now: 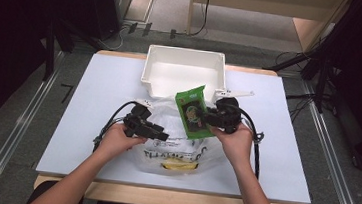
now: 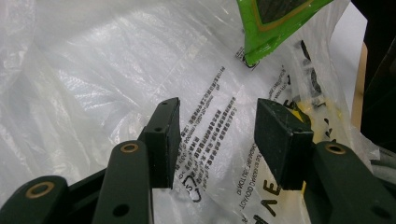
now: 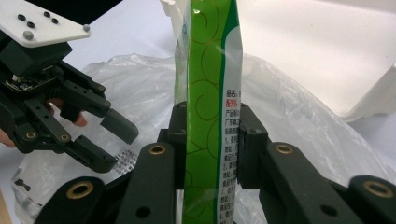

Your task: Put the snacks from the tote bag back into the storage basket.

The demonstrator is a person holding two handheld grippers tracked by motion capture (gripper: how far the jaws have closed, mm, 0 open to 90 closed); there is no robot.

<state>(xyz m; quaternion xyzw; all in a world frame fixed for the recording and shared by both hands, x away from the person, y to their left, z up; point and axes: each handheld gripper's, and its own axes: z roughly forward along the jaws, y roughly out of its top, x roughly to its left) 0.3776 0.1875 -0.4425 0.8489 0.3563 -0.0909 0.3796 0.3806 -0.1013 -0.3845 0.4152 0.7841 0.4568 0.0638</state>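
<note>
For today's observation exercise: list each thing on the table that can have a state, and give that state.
Green snack packet: clamped edge-on in the right gripper, lifted above the bag.
Plastic bag: lying crumpled on the table, something yellow inside.
White bin: upright, empty.
Left gripper: fingers apart over the bag, gripping nothing.

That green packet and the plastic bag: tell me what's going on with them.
A person works at the table with a gripper in each hand. The right gripper is shut on a green snack packet, holding it over a clear plastic bag that lies in front of an empty white bin. The left gripper sits open over the bag's printed film, gripping nothing. Something yellow shows inside the bag.
</note>
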